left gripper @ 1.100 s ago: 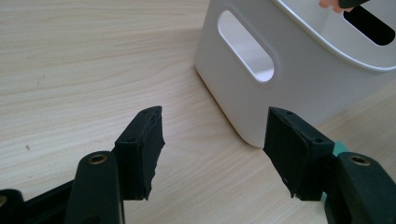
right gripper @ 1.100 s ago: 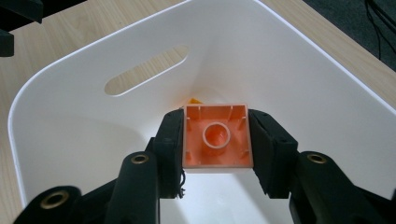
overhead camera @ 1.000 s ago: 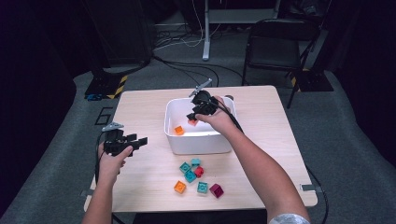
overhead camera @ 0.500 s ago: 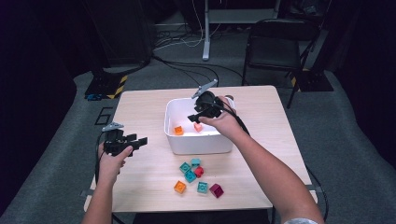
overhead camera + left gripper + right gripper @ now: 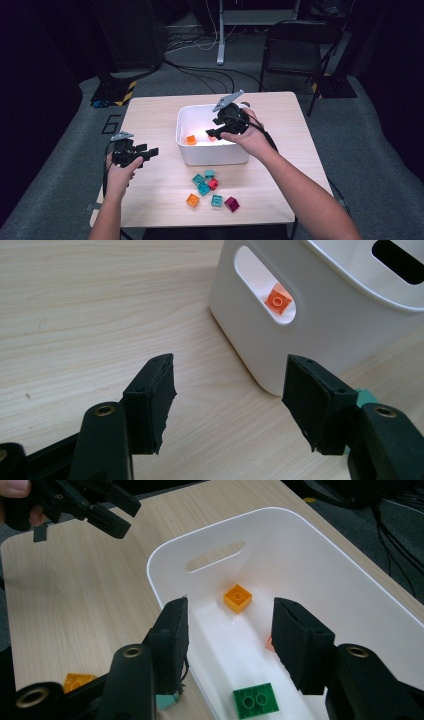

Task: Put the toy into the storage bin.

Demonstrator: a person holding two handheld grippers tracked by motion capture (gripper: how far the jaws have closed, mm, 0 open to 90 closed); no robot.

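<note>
A white bin (image 5: 215,154) stands mid-table. My right gripper (image 5: 214,132) hovers over its inside, open and holding nothing. In the right gripper view its jaws (image 5: 230,635) frame the bin (image 5: 310,545), where an orange brick (image 5: 237,597) and a green brick (image 5: 255,698) lie, with a pink brick (image 5: 269,643) partly hidden by the right jaw. My left gripper (image 5: 149,151) is open, low over the table left of the bin. The left gripper view (image 5: 230,390) faces the bin's wall (image 5: 325,340), and the orange brick (image 5: 278,301) shows through the handle slot.
Several loose bricks (image 5: 209,187), teal, red, orange and magenta, lie on the wooden table (image 5: 150,115) in front of the bin. A folding chair (image 5: 295,50) and cables sit on the floor beyond the table's far edge.
The right gripper has shifted slightly to the right over the bin. The left gripper has stayed where it was.
</note>
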